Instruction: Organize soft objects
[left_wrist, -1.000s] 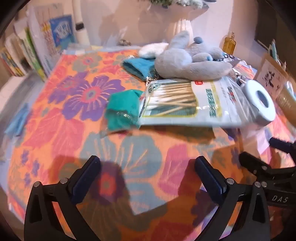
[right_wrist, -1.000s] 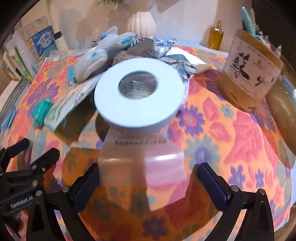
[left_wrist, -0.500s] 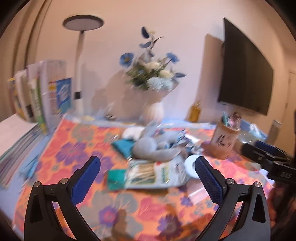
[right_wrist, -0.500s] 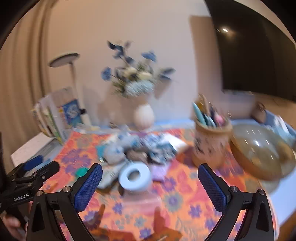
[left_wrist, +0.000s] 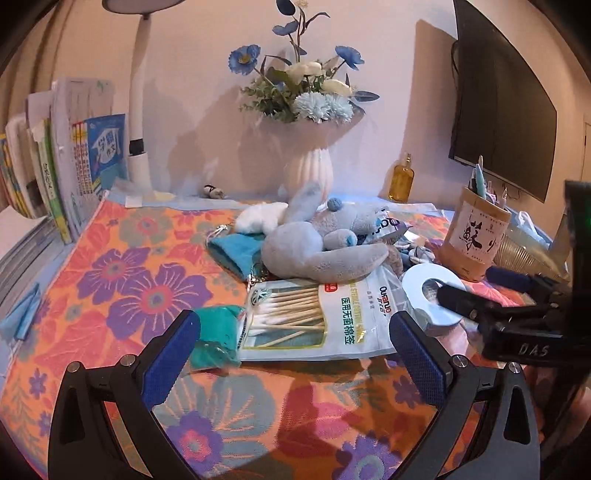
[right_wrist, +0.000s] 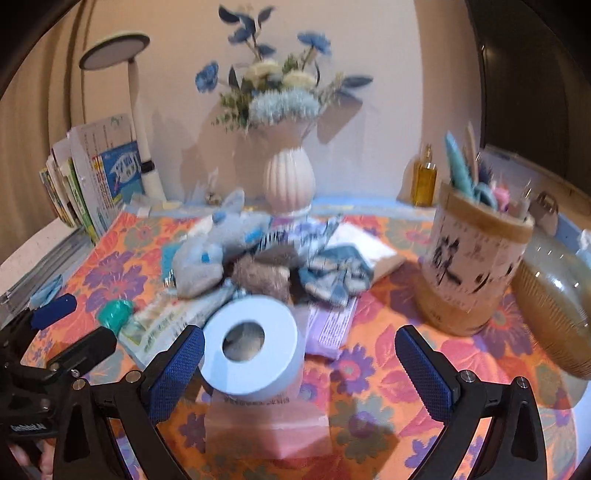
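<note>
**Spotter:** Where's the soft stuff right now?

**Operator:** Heaped mid-desk. I've got the grey-blue plush rabbit sprawled on its side over the top edge of the flat plastic pack of cotton swabs, a teal drawstring pouch tucked just behind it, and a crumpled teal-green cloth touching the pack's left end. A white fluffy piece sits by the rabbit's ear. My read: it's a loose pile, so soft and stiff things overlap and need separating.

**Spotter:** And your tools?

**Operator:** My left hand-held gripper hangs spread wide, nothing between its blue pads, lined up on the swab pack and green cloth. My right hand-held gripper is spread just as wide and holds nothing; the white ring-shaped tape roll lies between its fingers but only appears to brush the left pad.

**Spotter:** Anything you can't make out?

**Operator:** Plenty. The right view is smeared, so the blue patterned fabric and the brownish fuzzy lump behind the roll are hard to identify. The rabbit hides whatever lies under it. The roll rests on a pale translucent packet I can't read. The floral desk cloth runs out of frame on both sides.
</note>
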